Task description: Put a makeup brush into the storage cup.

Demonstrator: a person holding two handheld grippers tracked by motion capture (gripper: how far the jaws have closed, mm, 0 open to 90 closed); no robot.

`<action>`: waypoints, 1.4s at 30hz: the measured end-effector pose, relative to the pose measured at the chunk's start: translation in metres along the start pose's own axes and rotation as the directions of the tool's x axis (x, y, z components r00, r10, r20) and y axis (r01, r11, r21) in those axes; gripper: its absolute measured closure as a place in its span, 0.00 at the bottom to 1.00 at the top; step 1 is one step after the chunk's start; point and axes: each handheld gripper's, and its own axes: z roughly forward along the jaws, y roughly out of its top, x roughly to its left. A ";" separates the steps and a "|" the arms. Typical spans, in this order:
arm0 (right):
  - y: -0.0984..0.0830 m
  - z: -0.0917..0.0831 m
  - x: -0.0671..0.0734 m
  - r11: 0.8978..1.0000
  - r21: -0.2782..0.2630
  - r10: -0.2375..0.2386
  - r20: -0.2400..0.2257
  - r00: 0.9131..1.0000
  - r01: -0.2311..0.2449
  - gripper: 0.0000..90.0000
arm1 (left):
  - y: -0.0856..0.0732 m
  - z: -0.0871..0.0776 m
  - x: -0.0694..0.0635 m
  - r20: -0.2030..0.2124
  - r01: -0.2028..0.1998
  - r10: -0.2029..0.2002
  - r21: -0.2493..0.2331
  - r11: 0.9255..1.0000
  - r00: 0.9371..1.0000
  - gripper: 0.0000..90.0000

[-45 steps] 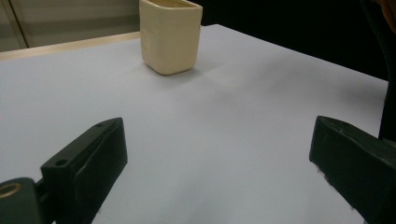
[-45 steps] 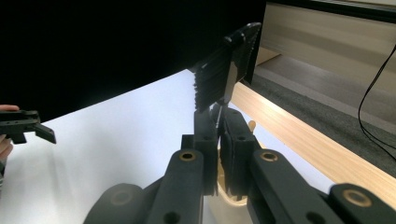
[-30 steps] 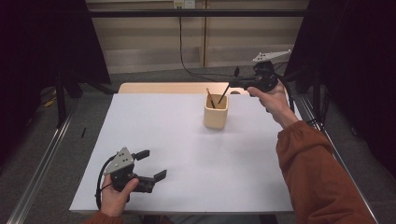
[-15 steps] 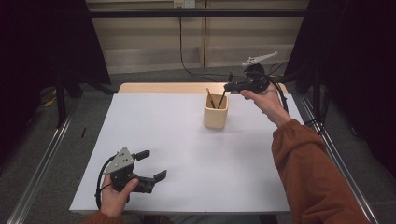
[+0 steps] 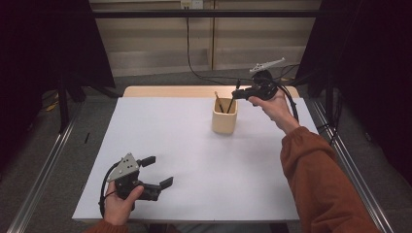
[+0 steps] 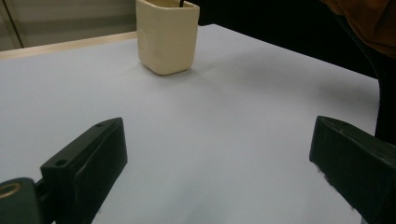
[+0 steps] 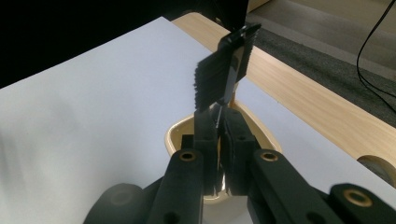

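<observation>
The right gripper (image 5: 241, 92) hangs above the far right part of the table, its jaws pressed together on a black brush (image 7: 223, 70) — the bristled head stands up past the jaw tips in the right gripper view, and the handle runs down between the pads. In the high view the brush is a thin dark stick rising from the jaw tips just above and to the right of the cream cup (image 5: 224, 116). From the right gripper's own camera the cup's rim (image 7: 180, 133) lies directly beneath the jaws.

The cup stands upright on the white table cover (image 5: 194, 160), toward the far edge and right of centre, with two thin sticks (image 5: 218, 103) leaning inside it.

The left gripper (image 5: 156, 171) rests low over the near left corner of the cover, held in the person's left hand (image 5: 119, 206); its jaws stand wide apart with nothing between them — bare white surface shows in the gap, and the cup (image 6: 166, 35) sits well ahead of them.

An orange sleeve (image 5: 320, 184) covers the right forearm.
</observation>
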 end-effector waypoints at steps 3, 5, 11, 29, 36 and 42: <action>-0.004 0.002 -0.001 1.000 0.000 0.005 -0.001 1.000 -0.005 0.95 | 0.000 0.000 0.000 -0.002 0.002 -0.002 0.000 1.000 1.000 0.04; -0.005 0.003 -0.002 1.000 -0.005 0.011 -0.003 1.000 -0.011 0.95 | 0.000 0.000 0.001 -0.001 0.002 -0.002 0.004 1.000 1.000 0.04; -0.006 0.006 -0.001 1.000 -0.011 0.012 -0.008 1.000 -0.012 0.95 | 0.000 0.000 0.000 0.000 0.003 -0.003 0.003 1.000 1.000 0.04; -0.021 0.014 -0.007 0.999 -0.032 0.043 -0.016 0.999 -0.044 0.95 | 0.000 0.004 0.002 -0.003 0.009 -0.009 0.009 1.000 1.000 0.04; -0.029 0.016 -0.009 0.997 -0.035 0.062 -0.015 0.998 -0.062 0.93 | 0.001 0.004 0.002 -0.003 0.008 -0.008 0.011 1.000 1.000 0.04; -0.032 0.016 -0.009 0.997 -0.040 0.070 -0.016 0.997 -0.071 0.84 | 0.001 0.004 0.003 -0.003 0.012 -0.012 0.007 1.000 1.000 0.05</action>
